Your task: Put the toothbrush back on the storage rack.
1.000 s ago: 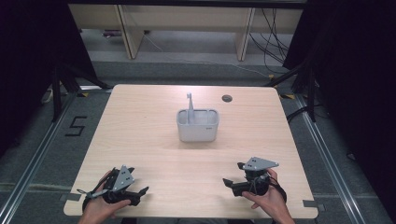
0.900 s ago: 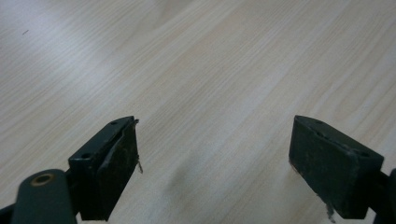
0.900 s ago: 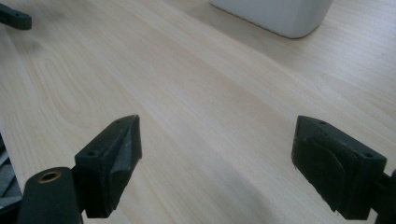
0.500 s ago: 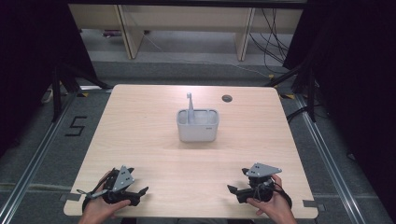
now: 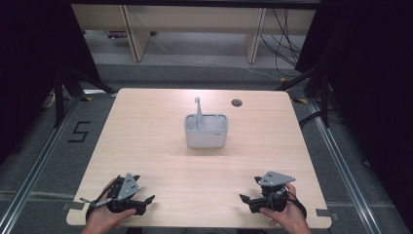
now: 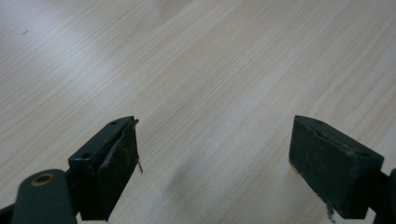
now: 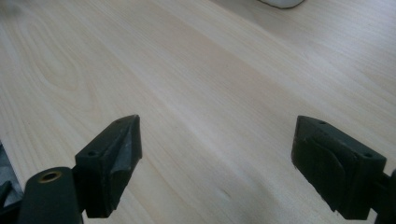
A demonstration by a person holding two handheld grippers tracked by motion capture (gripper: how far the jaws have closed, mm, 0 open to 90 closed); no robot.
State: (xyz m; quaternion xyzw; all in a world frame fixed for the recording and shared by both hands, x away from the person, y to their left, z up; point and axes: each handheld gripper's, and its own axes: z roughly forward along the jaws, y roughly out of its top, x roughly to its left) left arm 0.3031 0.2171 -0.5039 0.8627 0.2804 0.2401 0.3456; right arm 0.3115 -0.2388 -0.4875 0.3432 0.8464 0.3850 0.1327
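Note:
Held in a hand at the table's near left corner, my left gripper (image 5: 145, 204) points right with its jaws spread. In the left gripper view the left gripper (image 6: 215, 154) is open over bare wood with nothing between its pads. My right gripper (image 5: 248, 194) sits at the near right in the other hand, jaws pointing left. The right gripper view shows the right gripper (image 7: 217, 149) open and empty too. A white divided caddy (image 5: 206, 136) stands at the table's centre, far from both grippers, with a pale upright tool (image 5: 197, 108) sticking out of its left side. The caddy's base (image 7: 280, 2) peeks in at the top edge.
The light wooden table (image 5: 156, 126) has a round cable hole (image 5: 236, 103) behind the caddy to the right. Dark curtains flank both sides. Shelving legs and cables lie on the floor beyond the far edge. A "5" mark (image 5: 79, 131) is taped on the floor at left.
My right gripper has drawn back a little toward the table's near edge. The left gripper has hardly moved. The caddy is where it was.

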